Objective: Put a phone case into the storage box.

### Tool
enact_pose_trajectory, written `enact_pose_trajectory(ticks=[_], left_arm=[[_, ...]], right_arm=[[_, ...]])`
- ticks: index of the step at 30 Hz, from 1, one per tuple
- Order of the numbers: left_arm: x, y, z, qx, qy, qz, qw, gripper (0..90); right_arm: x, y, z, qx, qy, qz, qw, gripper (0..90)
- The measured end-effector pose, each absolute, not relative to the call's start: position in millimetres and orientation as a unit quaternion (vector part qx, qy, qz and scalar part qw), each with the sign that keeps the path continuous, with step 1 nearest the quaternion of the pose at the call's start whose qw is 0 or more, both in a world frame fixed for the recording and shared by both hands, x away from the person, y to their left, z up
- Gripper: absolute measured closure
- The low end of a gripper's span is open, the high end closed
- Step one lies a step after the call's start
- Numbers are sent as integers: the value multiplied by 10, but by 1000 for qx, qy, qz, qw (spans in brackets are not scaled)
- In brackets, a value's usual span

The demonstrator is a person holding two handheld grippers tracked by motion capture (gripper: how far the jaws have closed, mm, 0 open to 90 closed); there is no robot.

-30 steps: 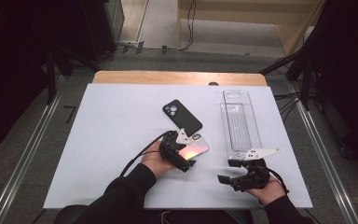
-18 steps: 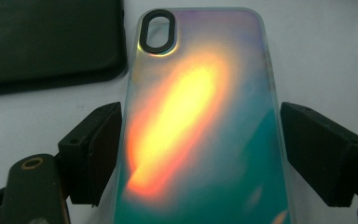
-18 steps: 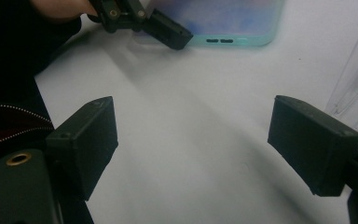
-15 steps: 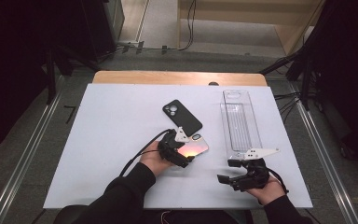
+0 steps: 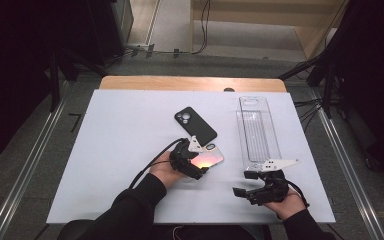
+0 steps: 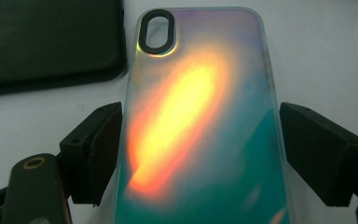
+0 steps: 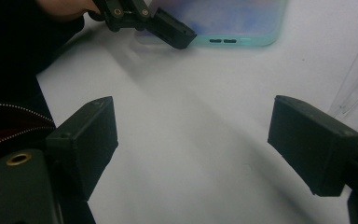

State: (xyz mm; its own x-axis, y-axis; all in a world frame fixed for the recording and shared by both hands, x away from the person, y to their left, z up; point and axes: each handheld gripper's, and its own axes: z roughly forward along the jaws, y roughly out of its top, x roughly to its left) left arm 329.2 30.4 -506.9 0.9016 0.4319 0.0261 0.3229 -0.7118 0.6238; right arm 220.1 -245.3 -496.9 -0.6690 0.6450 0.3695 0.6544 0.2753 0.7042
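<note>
Two neighbours flank the iridescent case (image 5: 207, 159): black case (image 5: 195, 124), clear tray (image 5: 257, 132).

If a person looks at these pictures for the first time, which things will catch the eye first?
First the iridescent phone case, glowing orange and teal near the table's middle, with the left gripper open around its sides. Just behind it lies a black phone case, and to the right stands a long clear plastic tray. The right gripper is open near the front edge, holding nothing.

The right tool (image 7: 193, 140) stood with its jaws wide apart over the bare white surface (image 7: 191, 121). Beyond them, the left tool (image 7: 168, 25) touched the teal-edged phone case (image 7: 233, 21).
</note>
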Motion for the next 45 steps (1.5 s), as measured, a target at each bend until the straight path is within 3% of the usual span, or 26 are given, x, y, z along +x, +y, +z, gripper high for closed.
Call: enact_pose_trajectory(ticks=[13, 37, 45], left_arm=[[3305, 326, -5018, 918, 211, 71, 327, 174], [3128, 550, -4543, 893, 223, 65, 386, 174], [3092, 662, -4527, 872, 263, 63, 409, 174]], right_arm=[[2197, -2459, -4961, -405, -799, -445, 5, 139], [2170, -2407, -4926, -400, -798, -451, -1, 139], [2138, -2314, -4879, -401, -796, -453, -6, 139]])
